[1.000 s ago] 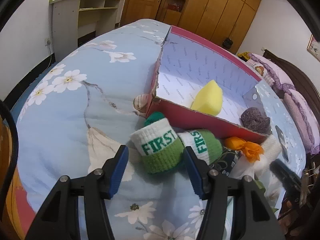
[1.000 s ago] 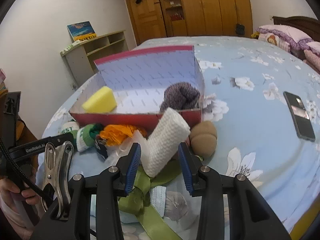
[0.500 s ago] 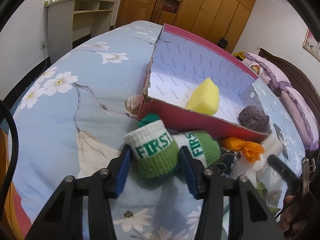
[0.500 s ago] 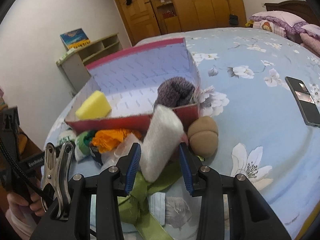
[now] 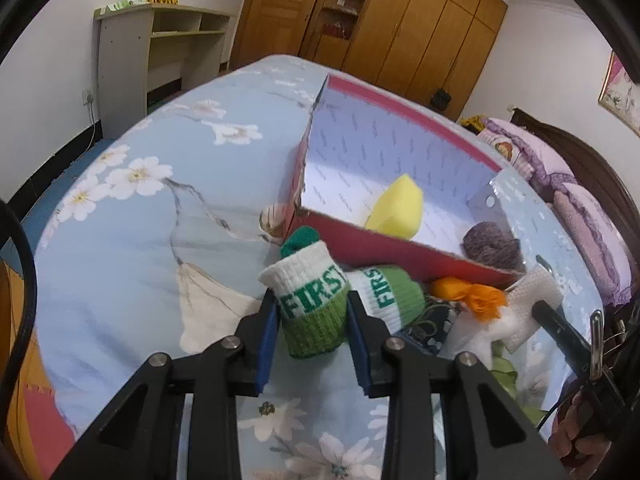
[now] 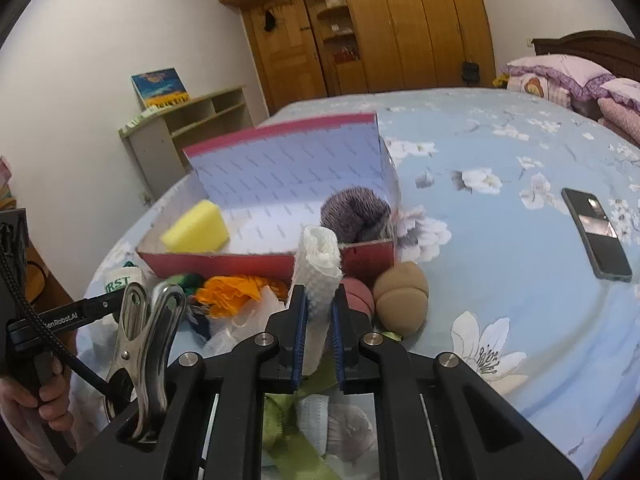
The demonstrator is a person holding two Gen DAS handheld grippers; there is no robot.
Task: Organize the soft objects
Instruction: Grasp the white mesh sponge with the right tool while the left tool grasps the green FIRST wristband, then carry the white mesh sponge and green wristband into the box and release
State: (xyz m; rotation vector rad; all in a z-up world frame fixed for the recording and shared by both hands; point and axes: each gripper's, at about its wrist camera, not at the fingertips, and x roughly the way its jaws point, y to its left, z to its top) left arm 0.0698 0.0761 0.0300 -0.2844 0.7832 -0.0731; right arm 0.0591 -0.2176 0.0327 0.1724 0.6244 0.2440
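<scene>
Both pairs of jaws have just been closing: a second ago each stood apart around its item, and now the left gripper is clamped on a knitted wristband and the right gripper on a white rolled towel. Lettered FIRST, the wristband sits on the bed just in front of the red box, its white cuff up and tilted away to the left, green half down between the blue pads. A second wristband lies just beside it on the right. Standing nearly upright, the towel has its long axis rising from the jaws and its open end against the box's near wall. Inside the box are one yellow sponge and one purple-grey yarn ball. One orange cloth lies left of the towel, one tan peach-shaped cushion right of it. One phone lies well apart on the bed.
</scene>
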